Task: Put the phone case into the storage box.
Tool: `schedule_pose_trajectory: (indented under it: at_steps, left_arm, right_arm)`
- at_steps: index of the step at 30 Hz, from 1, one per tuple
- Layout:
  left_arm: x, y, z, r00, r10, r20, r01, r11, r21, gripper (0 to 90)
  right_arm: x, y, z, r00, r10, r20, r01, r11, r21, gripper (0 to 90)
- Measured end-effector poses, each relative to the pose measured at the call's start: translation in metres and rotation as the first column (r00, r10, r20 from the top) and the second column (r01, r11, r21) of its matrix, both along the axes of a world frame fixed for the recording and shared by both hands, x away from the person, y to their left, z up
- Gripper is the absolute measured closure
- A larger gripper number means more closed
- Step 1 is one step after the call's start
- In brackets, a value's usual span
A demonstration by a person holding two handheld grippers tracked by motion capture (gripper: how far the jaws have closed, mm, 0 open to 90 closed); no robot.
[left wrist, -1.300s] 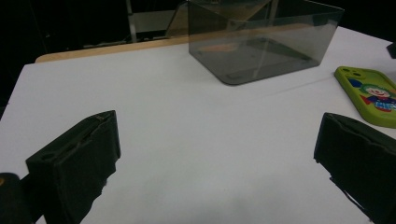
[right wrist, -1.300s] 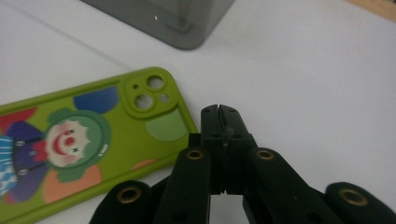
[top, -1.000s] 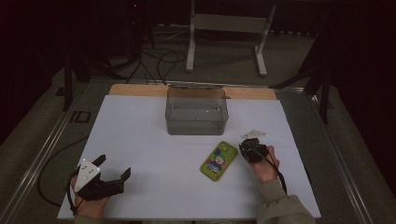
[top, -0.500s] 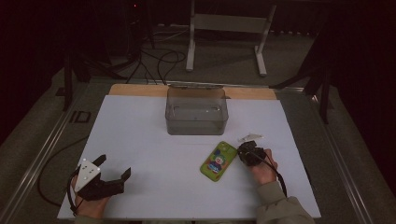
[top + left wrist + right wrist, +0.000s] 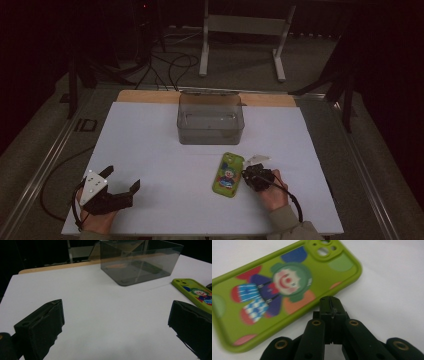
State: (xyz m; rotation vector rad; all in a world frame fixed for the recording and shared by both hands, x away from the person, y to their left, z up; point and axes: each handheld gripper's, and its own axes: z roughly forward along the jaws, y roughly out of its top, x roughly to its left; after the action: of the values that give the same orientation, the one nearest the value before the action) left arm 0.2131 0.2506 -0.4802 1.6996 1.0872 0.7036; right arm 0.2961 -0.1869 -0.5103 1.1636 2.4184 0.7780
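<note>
- Currently two tongs, one phone case, one clear box on the white bench [image 5: 150, 150].
- Right tongs [image 5: 331, 305]: jaws pressed fully together, nothing between them, tips right at the long edge of the green clown phone case [image 5: 274, 290].
- Left tongs [image 5: 117, 322]: jaws wide apart, holding nothing; phone case lies ahead beyond its right jaw.
- Clear box [image 5: 210, 119]: ahead of both tongs, well apart.

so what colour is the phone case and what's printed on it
Lime green phone case with a cartoon clown; clearest in the right gripper view.
</note>
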Motion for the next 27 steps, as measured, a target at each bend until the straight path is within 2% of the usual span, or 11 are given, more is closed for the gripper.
schedule_pose_trajectory:
  at_steps: [1, 2, 9, 11, 12, 14, 15, 21, 27]
  left_arm:
    - [0.000, 0.000, 0.000, 1.0000, -0.001, -0.003, 0.001, 1.0000, 0.004, 1.2]
    - [0.000, 0.000, 0.000, 1.0000, -0.002, -0.004, 0.002, 1.0000, 0.004, 1.2]
    - [0.001, -0.001, 0.000, 1.0000, -0.002, -0.003, 0.002, 1.0000, 0.005, 1.3]
    - [0.001, 0.000, 0.000, 1.0000, -0.003, -0.002, 0.003, 1.0000, 0.005, 1.3]
    - [0.001, 0.000, 0.000, 1.0000, -0.003, -0.002, 0.003, 1.0000, 0.006, 1.3]
    - [0.000, 0.000, 0.000, 1.0000, -0.003, -0.002, 0.003, 1.0000, 0.004, 1.3]
    - [0.000, 0.000, 0.000, 1.0000, -0.003, -0.001, 0.003, 1.0000, 0.006, 1.3]
    - [0.000, 0.000, 0.000, 1.0000, -0.002, -0.001, 0.002, 1.0000, 0.002, 1.3]
    - [0.000, 0.000, 0.000, 1.0000, -0.004, -0.002, 0.004, 1.0000, 0.005, 1.3]
  right_arm:
    - [0.000, 0.000, 0.000, 1.0000, 0.000, 0.000, 0.000, 1.0000, 0.000, 90.0]
    - [-0.003, 0.004, 0.000, 0.9996, 0.025, -0.009, -0.025, 0.9993, 0.026, 90.0]
    - [-0.007, 0.035, 0.001, 0.9931, 0.117, -0.003, -0.117, 0.9927, 0.029, 90.0]
    - [-0.008, 0.040, 0.001, 0.9917, 0.128, -0.001, -0.128, 0.9913, 0.029, 90.0]
    - [-0.009, 0.050, 0.002, 0.9874, 0.158, 0.002, -0.158, 0.9871, 0.026, 90.0]
    - [-0.010, 0.055, 0.003, 0.9847, 0.174, 0.006, -0.174, 0.9844, 0.024, 90.0]
    - [-0.012, 0.065, 0.005, 0.9800, 0.199, 0.003, -0.199, 0.9797, 0.026, 90.0]
    - [-0.013, 0.082, 0.005, 0.9707, 0.240, 0.016, -0.240, 0.9705, 0.019, 90.0]
    - [-0.010, 0.081, 0.005, 0.9696, 0.245, 0.009, -0.245, 0.9692, 0.027, 89.7]
